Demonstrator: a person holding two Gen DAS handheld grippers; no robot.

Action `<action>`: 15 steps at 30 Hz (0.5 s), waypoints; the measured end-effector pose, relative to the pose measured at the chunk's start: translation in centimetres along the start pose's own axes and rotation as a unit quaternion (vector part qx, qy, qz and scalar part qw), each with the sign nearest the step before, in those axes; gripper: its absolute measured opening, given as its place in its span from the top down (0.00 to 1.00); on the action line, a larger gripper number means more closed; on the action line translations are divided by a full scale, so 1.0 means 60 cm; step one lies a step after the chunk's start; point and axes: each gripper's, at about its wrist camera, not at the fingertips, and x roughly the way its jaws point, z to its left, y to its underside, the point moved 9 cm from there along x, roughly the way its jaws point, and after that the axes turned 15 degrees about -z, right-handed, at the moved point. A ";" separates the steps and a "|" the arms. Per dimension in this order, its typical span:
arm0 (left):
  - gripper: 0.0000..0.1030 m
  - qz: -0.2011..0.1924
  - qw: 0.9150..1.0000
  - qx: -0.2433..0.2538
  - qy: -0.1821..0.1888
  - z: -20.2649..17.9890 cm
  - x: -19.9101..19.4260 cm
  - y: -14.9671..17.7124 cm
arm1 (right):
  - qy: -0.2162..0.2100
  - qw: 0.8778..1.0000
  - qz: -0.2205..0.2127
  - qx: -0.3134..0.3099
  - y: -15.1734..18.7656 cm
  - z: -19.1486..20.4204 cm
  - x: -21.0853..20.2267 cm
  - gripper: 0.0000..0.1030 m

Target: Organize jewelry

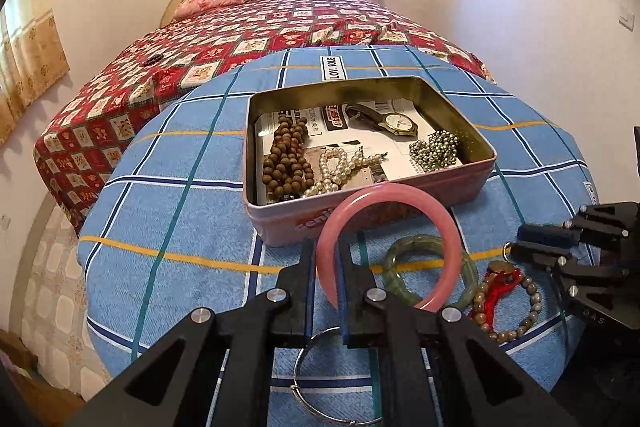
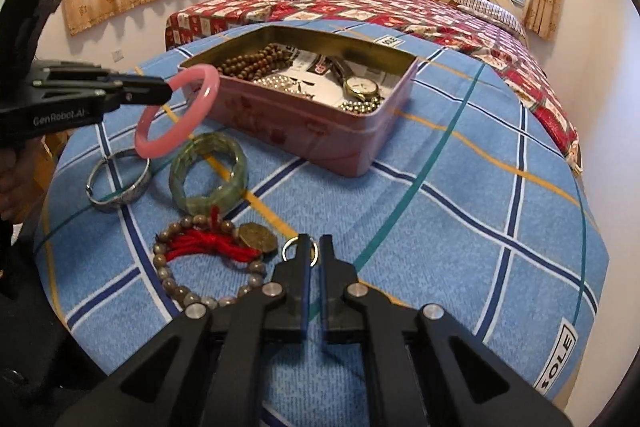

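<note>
My left gripper is shut on a pink bangle and holds it above the blue checked cloth, just in front of the pink tin; the bangle also shows in the right wrist view. The tin holds brown beads, pearls, a watch and metal beads. On the cloth lie a green bangle, a silver bangle, a bead bracelet with red tassel and a small ring. My right gripper is narrowly open, empty, its left finger over the ring.
The blue checked cloth covers a round surface with edges close on all sides. Behind it is a bed with a red patterned cover and pillows. A small dark object lies on the bed.
</note>
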 end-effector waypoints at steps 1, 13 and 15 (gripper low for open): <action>0.92 0.001 1.000 -0.001 0.000 0.001 0.000 0.001 | 0.000 1.000 0.001 0.001 0.001 0.000 0.001 0.73; 0.92 0.014 1.000 -0.006 0.002 0.001 0.010 0.022 | 0.003 1.000 0.006 -0.025 0.012 0.011 0.006 0.70; 0.92 0.011 1.000 -0.005 0.000 0.001 0.010 0.020 | -0.008 1.000 0.004 -0.028 0.012 0.019 0.005 0.82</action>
